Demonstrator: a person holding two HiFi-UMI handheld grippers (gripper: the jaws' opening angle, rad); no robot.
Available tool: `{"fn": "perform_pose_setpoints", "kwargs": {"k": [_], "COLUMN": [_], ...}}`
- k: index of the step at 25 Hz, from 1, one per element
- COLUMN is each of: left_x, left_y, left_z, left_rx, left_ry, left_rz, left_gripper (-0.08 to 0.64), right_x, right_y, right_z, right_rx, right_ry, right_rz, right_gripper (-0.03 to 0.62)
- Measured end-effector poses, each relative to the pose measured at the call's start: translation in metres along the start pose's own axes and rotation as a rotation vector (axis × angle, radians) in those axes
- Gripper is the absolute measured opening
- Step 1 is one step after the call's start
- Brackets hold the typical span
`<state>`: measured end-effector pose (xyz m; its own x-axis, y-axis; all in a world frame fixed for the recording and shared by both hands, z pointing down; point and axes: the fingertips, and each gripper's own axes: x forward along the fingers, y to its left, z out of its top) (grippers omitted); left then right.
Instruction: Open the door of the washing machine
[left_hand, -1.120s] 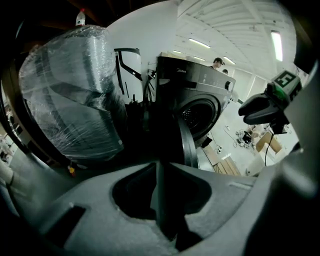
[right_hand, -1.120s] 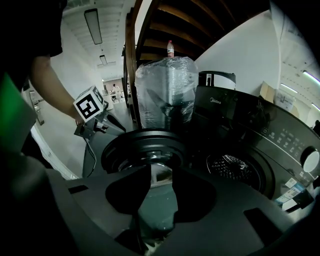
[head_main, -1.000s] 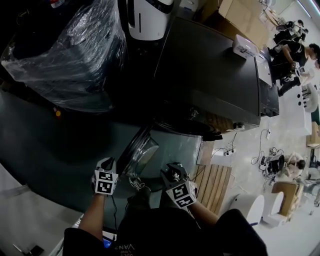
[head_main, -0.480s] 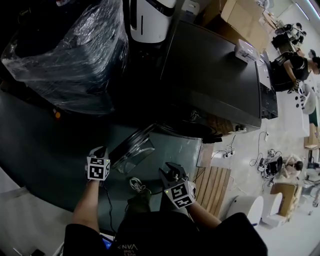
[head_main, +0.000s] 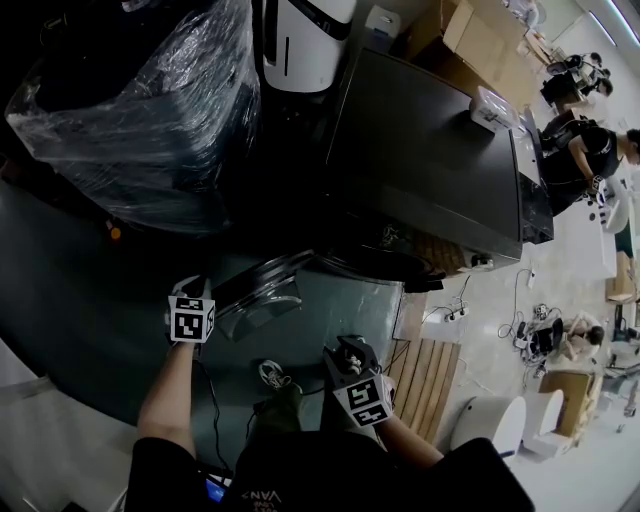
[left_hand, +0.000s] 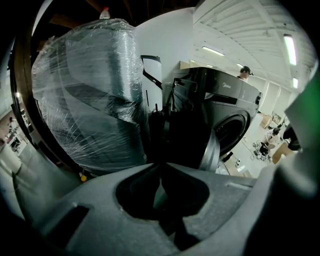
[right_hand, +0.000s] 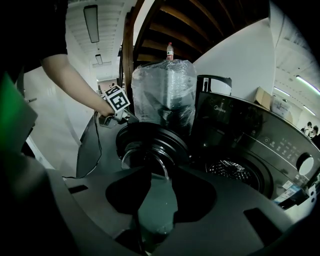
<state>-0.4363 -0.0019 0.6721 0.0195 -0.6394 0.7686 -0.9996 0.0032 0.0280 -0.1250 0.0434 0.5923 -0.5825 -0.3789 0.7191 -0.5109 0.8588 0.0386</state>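
The dark washing machine (head_main: 430, 150) stands ahead, and its round glass door (head_main: 262, 292) is swung out to the left. My left gripper (head_main: 200, 292) is shut on the door's outer rim, at the left of the door. The right gripper view shows that grip: the left gripper (right_hand: 114, 107) sits at the upper left of the door (right_hand: 150, 145), with the open drum (right_hand: 240, 172) to the right. My right gripper (head_main: 345, 352) hangs open and holds nothing, low in front of the machine; floor shows between its jaws (right_hand: 155, 200).
A large appliance wrapped in clear plastic (head_main: 140, 110) stands left of the machine, with a white unit (head_main: 300, 35) behind. A wooden pallet (head_main: 425, 375) and cables (head_main: 450, 300) lie on the floor to the right. People work at tables far right (head_main: 590, 130).
My left gripper moved left across the head view and the door swung wider open with it. The right gripper stayed almost still.
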Motion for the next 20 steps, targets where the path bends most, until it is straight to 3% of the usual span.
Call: {"fn": "perform_pose_setpoints", "kwargs": {"k": [13, 17, 20], "left_x": [0.008, 0.0, -0.014], "left_y": [0.019, 0.009, -0.006], "left_z": [0.017, 0.025, 0.04], "left_rx": [0.017, 0.026, 0.023], "left_ry": [-0.012, -0.011, -0.064], "left_rz": [0.087, 0.089, 0.081], "left_gripper": [0.026, 0.026, 0.026], "right_x": [-0.012, -0.018, -0.023], "right_y": [-0.008, -0.011, -0.017], "right_z": [0.002, 0.003, 0.008], "right_rx": [0.003, 0.001, 0.0], "right_ry": [-0.022, -0.035, -0.055], "right_rz": [-0.029, -0.028, -0.03], "right_gripper": [0.135, 0.135, 0.133]}}
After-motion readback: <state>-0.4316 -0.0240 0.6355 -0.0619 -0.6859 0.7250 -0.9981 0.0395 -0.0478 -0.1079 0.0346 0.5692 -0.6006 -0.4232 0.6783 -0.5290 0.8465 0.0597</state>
